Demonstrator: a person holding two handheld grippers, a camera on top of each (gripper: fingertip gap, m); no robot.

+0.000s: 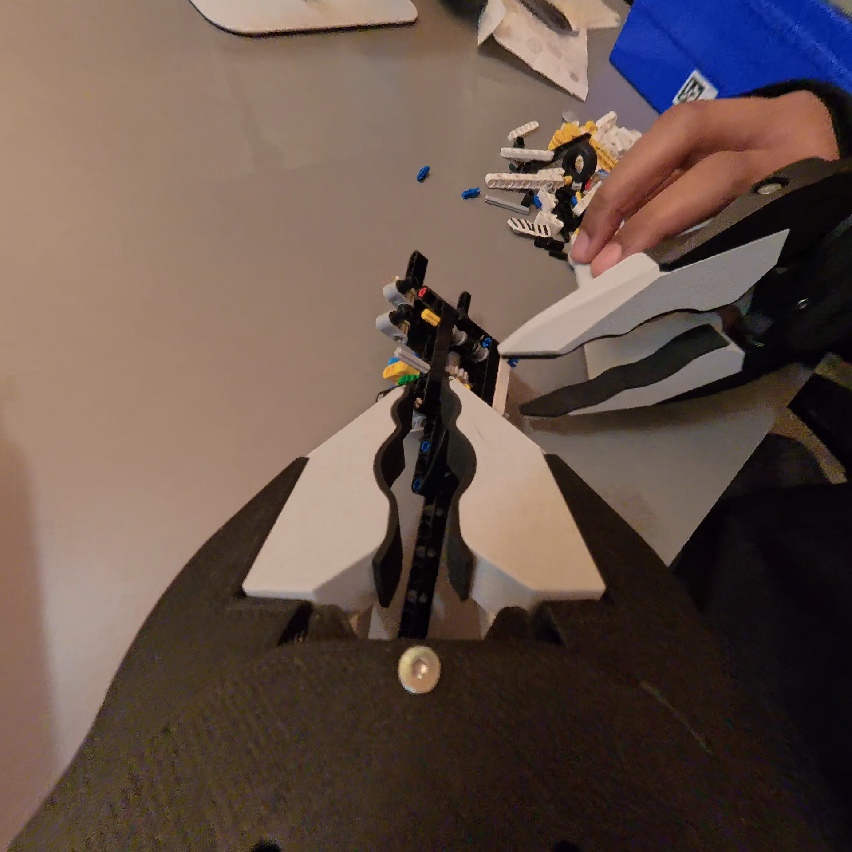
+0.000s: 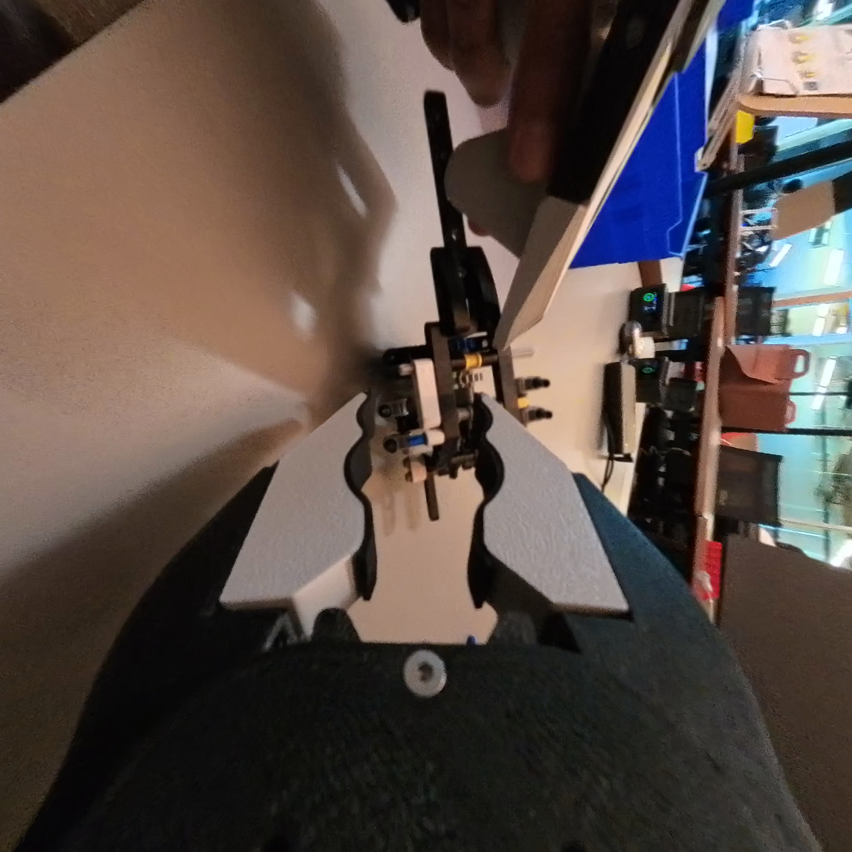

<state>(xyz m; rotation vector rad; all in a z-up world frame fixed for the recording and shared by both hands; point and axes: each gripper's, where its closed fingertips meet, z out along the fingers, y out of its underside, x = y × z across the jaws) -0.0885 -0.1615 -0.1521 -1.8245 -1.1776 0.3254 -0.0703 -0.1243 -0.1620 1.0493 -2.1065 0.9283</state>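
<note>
My left gripper [image 1: 426, 392] is shut on a long black beam [image 1: 426, 544] that runs back between its pads. The beam belongs to a small brick assembly [image 1: 433, 332] of black frames, grey connectors, a yellow bush and gears, held just above the grey table [image 1: 184, 230]. My right gripper [image 1: 511, 380] comes in from the right with a hand [image 1: 691, 184] on it, its jaws apart at the assembly's right edge. In the right wrist view my right gripper [image 2: 422, 405] is open around the assembly [image 2: 426, 392], with a gap on the left side. The left gripper [image 2: 465, 295] shows beyond, clamped on the beam.
A pile of loose white, black and yellow bricks [image 1: 558, 180] lies at the back right, with two blue pins [image 1: 423, 174] [image 1: 470, 193] beside it. A blue box [image 1: 737, 50], crumpled paper [image 1: 539, 41] and a white board [image 1: 313, 14] lie along the far edge.
</note>
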